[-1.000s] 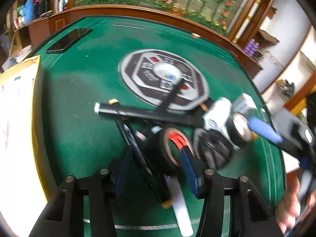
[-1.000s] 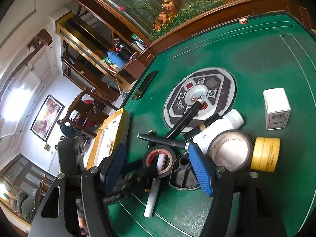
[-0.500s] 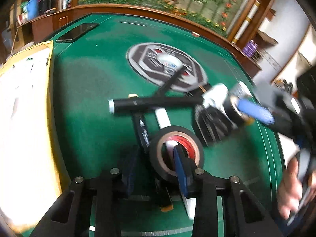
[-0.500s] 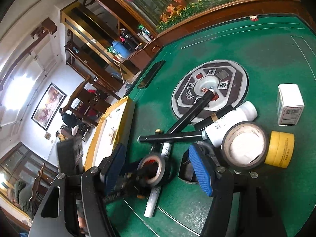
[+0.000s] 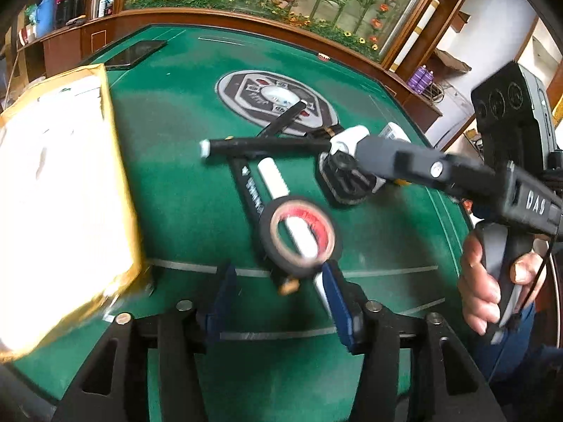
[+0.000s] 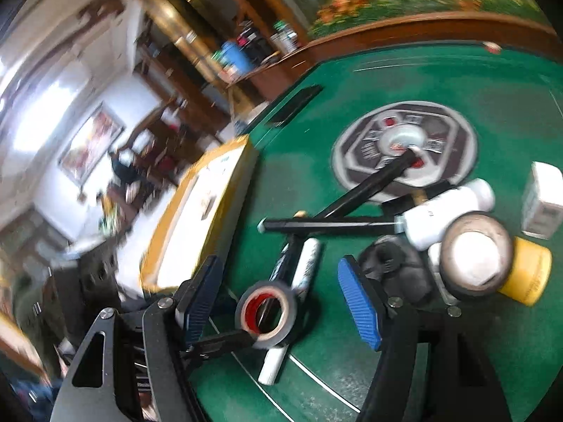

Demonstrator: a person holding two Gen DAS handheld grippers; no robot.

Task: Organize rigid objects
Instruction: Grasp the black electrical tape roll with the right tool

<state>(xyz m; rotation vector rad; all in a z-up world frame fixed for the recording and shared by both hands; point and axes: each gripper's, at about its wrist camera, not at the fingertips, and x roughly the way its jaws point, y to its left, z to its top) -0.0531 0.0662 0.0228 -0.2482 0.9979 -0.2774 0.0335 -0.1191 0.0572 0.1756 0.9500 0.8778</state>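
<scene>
The left gripper (image 5: 278, 302), jaws just reopened and spread, has the tape roll (image 5: 299, 235) hooked on one finger beside the box (image 5: 116, 190); right gripper (image 6: 281, 302) spread, empty. Next: carry it over the box

Left claw (image 5: 278, 295): jaws apart, just been opening, blue pads tilted down at the worktop (tape roll hangs on the right-hand finger)
Right claw (image 6: 281, 302): jaws apart, nothing pressed between the pads
Right hand (image 5: 492, 281): fingers wrapped round the claw's handle
</scene>
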